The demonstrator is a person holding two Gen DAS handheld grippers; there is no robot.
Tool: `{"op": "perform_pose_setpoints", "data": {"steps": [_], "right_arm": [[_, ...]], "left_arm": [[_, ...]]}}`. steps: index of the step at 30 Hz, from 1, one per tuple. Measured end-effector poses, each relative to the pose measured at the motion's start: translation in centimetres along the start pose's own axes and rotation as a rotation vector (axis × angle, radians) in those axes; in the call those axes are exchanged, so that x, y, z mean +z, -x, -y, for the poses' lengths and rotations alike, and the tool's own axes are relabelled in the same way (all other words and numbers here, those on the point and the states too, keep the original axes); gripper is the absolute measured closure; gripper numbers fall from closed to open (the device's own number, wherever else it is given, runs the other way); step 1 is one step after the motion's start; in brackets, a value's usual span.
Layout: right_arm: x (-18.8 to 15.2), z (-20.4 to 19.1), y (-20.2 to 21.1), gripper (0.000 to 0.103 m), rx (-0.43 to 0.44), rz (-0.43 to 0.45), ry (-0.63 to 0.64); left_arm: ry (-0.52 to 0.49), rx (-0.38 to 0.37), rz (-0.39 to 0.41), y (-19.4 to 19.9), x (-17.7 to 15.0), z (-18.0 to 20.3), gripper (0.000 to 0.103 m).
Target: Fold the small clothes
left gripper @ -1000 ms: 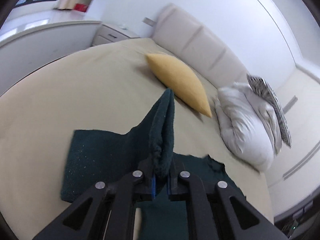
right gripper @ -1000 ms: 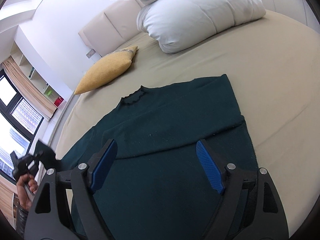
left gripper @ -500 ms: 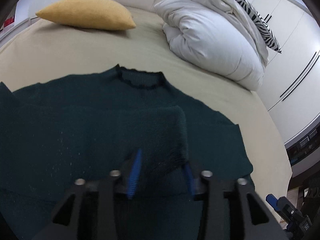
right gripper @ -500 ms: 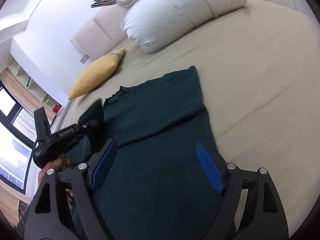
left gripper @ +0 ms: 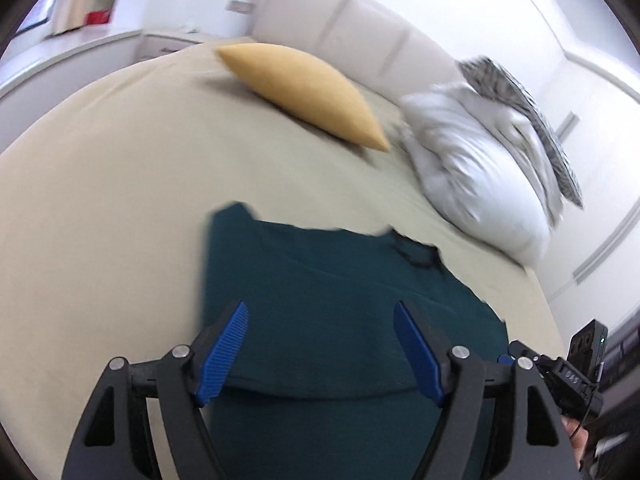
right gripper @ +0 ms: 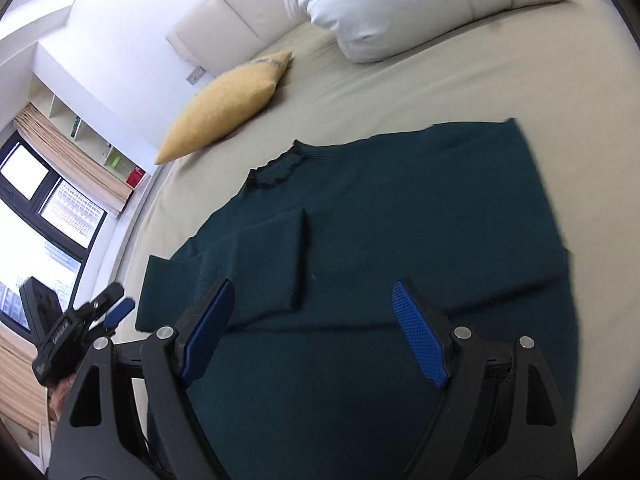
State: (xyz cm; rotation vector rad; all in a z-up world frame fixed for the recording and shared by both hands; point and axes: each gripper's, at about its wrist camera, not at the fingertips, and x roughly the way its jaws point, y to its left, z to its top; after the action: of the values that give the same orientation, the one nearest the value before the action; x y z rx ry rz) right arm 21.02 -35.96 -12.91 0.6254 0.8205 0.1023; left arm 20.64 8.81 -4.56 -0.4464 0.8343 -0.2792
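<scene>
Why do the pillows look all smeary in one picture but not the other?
Left wrist view: motion blur smears the yellow pillow and white duvet. Right wrist view: mostly sharp, the green sweater shows clearly. Both fisheye lenses bend the bed round.

Both tools were matte black, with angular open-frame arms and triangular cut-outs. The left gripper (left gripper: 320,354) carried ribbed blue pads (left gripper: 224,350) and round silver screws (left gripper: 180,351) at its pivots. The right gripper (right gripper: 312,334) had the same build, its blue pads (right gripper: 418,340) finely cross-hatched, with matching silver screws (right gripper: 460,333)
</scene>
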Motion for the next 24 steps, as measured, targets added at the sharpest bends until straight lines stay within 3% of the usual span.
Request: {"op": "perform_pose_setpoints", "data": {"steps": [4, 5, 7, 9, 11, 17, 24], "right_arm": [[1.7, -2.0, -5.0, 0.050, -0.060, -0.089, 0.048], [1.9, -2.2, -6.6, 0.057, -0.095, -0.123, 0.058], [2.2, -2.3, -8.9, 0.063, -0.158, -0.166, 0.067], [2.2, -2.9, -9.9, 0.085, -0.181, -0.158, 0.100], [2.2, -3.8, -9.7, 0.096, -0.199, -0.145, 0.140], [3.2, -5.3, -5.8, 0.097, -0.202, -0.043, 0.213], [3.7, -0.4, -5.1, 0.097, -0.238, -0.064, 0.110]], "left_arm": [[0.054, 0.035, 0.001, -0.2, 0.8, -3.6, 0.031], [0.059, 0.038, 0.000, -0.3, 0.7, -4.2, 0.031], [0.063, 0.043, -0.009, -0.7, 0.5, -4.9, 0.031], [0.062, 0.042, -0.020, -1.1, 0.4, -5.0, 0.031], [0.066, 0.041, -0.027, -1.7, 0.6, -5.1, 0.031], [0.097, 0.049, -0.042, -2.7, 1.0, -5.8, 0.031], [0.039, 0.128, -0.086, -5.9, 1.8, -4.9, 0.031]]}}
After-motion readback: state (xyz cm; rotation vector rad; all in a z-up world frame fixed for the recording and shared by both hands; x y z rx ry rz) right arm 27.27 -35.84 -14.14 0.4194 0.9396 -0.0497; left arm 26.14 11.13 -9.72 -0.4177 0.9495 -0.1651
